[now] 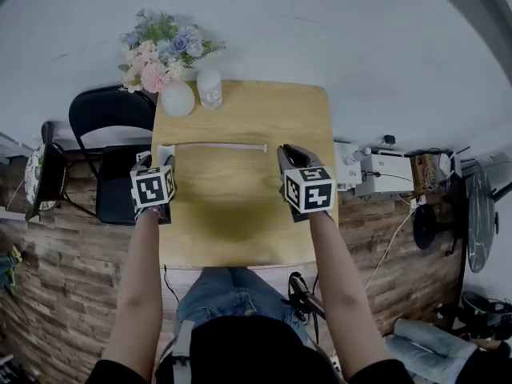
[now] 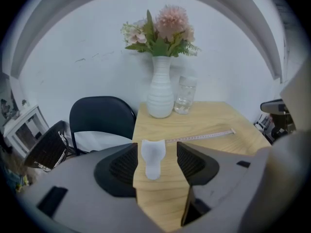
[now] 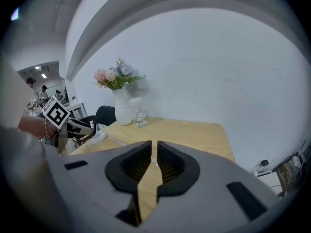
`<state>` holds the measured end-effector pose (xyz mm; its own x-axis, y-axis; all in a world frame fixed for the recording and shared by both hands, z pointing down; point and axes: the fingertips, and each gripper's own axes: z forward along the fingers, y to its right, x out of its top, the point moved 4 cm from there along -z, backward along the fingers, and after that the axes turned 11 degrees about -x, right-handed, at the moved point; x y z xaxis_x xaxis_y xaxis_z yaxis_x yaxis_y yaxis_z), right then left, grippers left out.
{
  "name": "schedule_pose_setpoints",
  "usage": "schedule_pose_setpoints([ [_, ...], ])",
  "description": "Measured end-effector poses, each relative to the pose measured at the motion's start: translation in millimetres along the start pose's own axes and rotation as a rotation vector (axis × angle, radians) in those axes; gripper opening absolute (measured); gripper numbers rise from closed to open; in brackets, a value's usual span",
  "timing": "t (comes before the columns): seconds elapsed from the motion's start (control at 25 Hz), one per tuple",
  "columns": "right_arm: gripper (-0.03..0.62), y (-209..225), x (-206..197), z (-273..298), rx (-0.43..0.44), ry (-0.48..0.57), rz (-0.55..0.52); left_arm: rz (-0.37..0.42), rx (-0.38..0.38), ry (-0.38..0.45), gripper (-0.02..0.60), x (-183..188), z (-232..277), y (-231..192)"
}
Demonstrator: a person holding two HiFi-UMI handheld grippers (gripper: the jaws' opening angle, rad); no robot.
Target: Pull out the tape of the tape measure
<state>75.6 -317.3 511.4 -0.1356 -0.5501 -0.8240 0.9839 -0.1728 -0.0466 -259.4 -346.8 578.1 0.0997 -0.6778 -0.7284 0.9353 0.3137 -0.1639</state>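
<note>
left hand-held gripper spread around tape case, right hand-held gripper closed, seemingly empty; vase beyond

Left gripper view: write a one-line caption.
Open left gripper straddles the white tape measure case, tape drawn out across the table.

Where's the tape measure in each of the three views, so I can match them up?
Head view: tape measure left of centre, its tape running right.
Left gripper view: lower centre, between the open jaws, untouched.
Right gripper view: small, left at mid-height.
Shared landmark: the white vase, beyond it in all three.
</note>
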Motion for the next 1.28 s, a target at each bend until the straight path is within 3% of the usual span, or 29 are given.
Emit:
schedule_pose_setpoints([
  [0.24,0.036,-4.6,20.3,-29.2,0.038,0.063,0.010,0.000,0.002,0.068,0.245,14.3,-30.9,14.1],
  [0.8,0.015,-6.3,82.2,-89.9,0.118,0.226,0.025,0.094,0.016,0.285,0.245,84.9,-102.9,38.6],
  [1.0,0.015,-10.6,106.6,-111.0,0.184,0.281,0.038,0.122,0.018,0.360,0.245,108.4,-124.6,46.7],
  [1.28,0.015,-10.7,128.8,-136.0,0.086,0.389,0.017,0.156,-0.017,0.476,0.245,133.9,-157.4,62.9],
])
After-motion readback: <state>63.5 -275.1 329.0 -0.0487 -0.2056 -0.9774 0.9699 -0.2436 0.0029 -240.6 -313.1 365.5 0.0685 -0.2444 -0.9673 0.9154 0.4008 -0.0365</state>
